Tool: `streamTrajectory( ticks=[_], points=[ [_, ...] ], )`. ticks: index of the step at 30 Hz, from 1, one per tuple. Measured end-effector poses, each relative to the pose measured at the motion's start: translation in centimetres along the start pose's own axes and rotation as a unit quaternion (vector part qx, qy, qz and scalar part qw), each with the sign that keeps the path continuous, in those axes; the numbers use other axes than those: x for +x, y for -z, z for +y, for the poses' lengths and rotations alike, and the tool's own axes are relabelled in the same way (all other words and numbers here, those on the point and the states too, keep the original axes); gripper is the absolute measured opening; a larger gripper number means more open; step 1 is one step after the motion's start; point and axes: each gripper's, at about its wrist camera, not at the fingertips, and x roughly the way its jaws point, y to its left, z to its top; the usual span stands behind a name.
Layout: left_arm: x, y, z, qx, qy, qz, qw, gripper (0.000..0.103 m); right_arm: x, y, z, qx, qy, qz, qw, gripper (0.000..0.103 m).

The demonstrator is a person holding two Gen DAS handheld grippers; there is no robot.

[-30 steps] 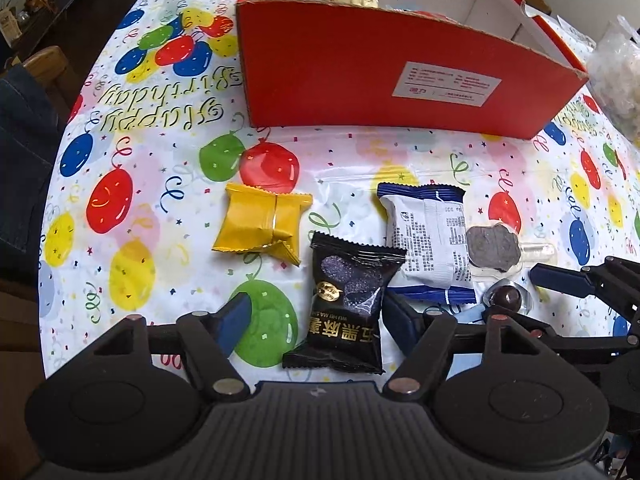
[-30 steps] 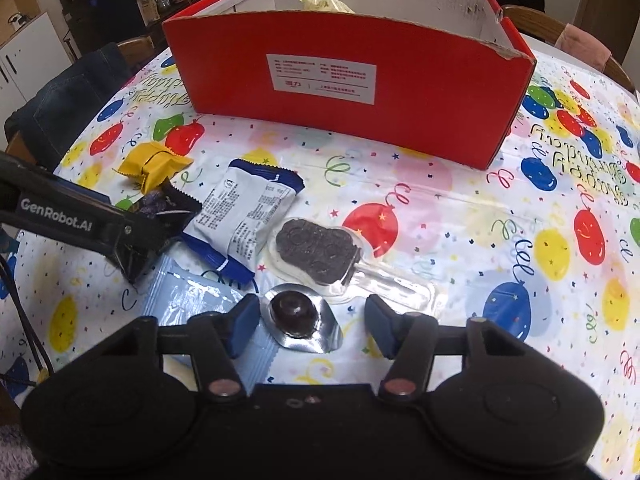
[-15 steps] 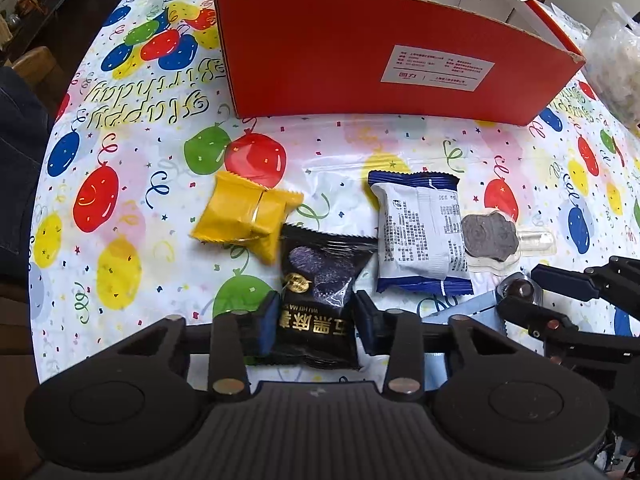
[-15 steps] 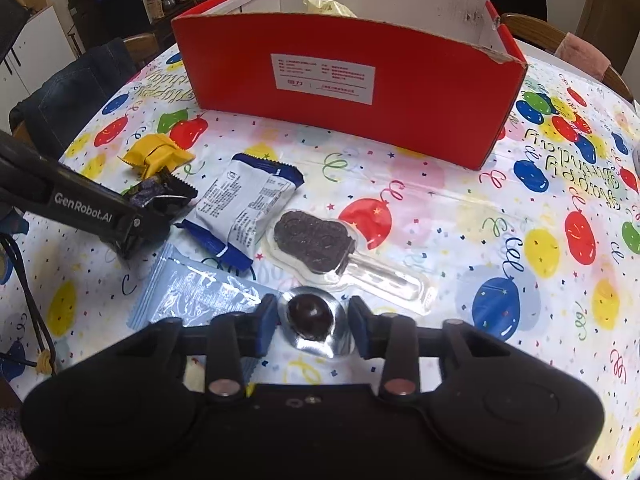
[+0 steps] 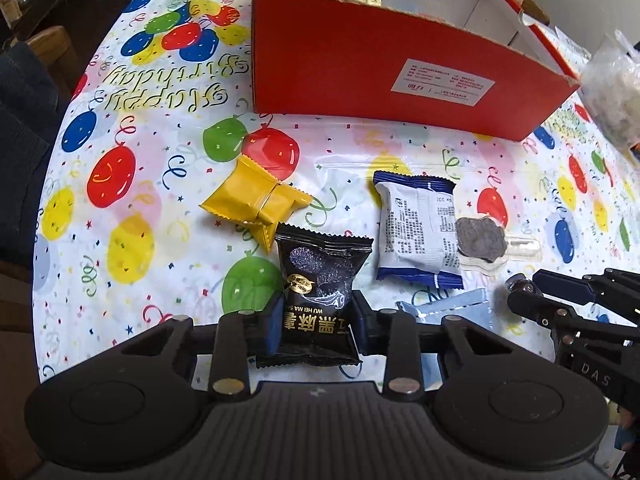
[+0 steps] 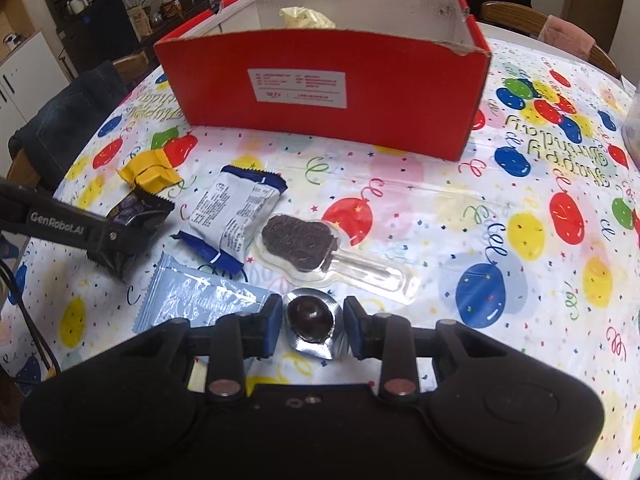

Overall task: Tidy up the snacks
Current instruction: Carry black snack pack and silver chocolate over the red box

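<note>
My left gripper (image 5: 316, 324) is shut on the lower half of a black snack packet (image 5: 320, 276) with gold lettering, which rests on the balloon tablecloth. The jaws of my right gripper (image 6: 308, 320) are closing, and a dark chocolate in a silver foil cup (image 6: 310, 316) sits between the pads, which touch its foil rim. The red cardboard box (image 6: 320, 92) stands open at the far side with a pale yellow wrapped snack (image 6: 306, 18) inside. In the right wrist view the left gripper (image 6: 120, 232) shows at the left edge with the black packet (image 6: 140, 206).
Loose on the cloth lie a yellow packet (image 5: 256, 200), a white and blue packet (image 5: 416, 228), a chocolate lolly in clear wrap (image 6: 300, 240) and a light blue packet (image 6: 200, 304). A clear bag (image 5: 612, 88) lies at the far right. Chairs stand around the table.
Both grippers went from open to closed: the left pads came together on the black packet, the right pads onto the foil cup. Neither hand moved much.
</note>
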Motion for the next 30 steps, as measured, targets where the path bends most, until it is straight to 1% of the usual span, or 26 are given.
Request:
streamTrajectory(
  ticks=[4,11,16,21,30],
  points=[
    [-0.9,0.2,0.1,-0.005,0.010,-0.006,0.9999,0.033,-0.8,-0.2,-0.5,0.009,-0.001,-0.011,1.000,0.031],
    [-2.9,-0.2,-0.3,-0.001,0.016,-0.027,0.9995,0.033,-2.9,-1.3,-2.2,0.041,-0.001,-0.047,0.998,0.031],
    [-4.7,-1.6,-0.5,-0.007,0.022,-0.051,0.9984,0.033,-4.6,-2.8,-3.0,0.055,-0.003,-0.077,0.996,0.031],
    [-6.4,-3.3,-0.6,-0.010,0.028,-0.076,0.9966,0.033,-6.1,-4.8,-3.4,0.052,-0.003,-0.107,0.993,0.031],
    [-8.2,-6.5,-1.8,0.005,0.017,-0.109,0.9938,0.033,-7.4,-9.2,-4.1,0.046,-0.003,-0.145,0.988,0.031]
  ],
)
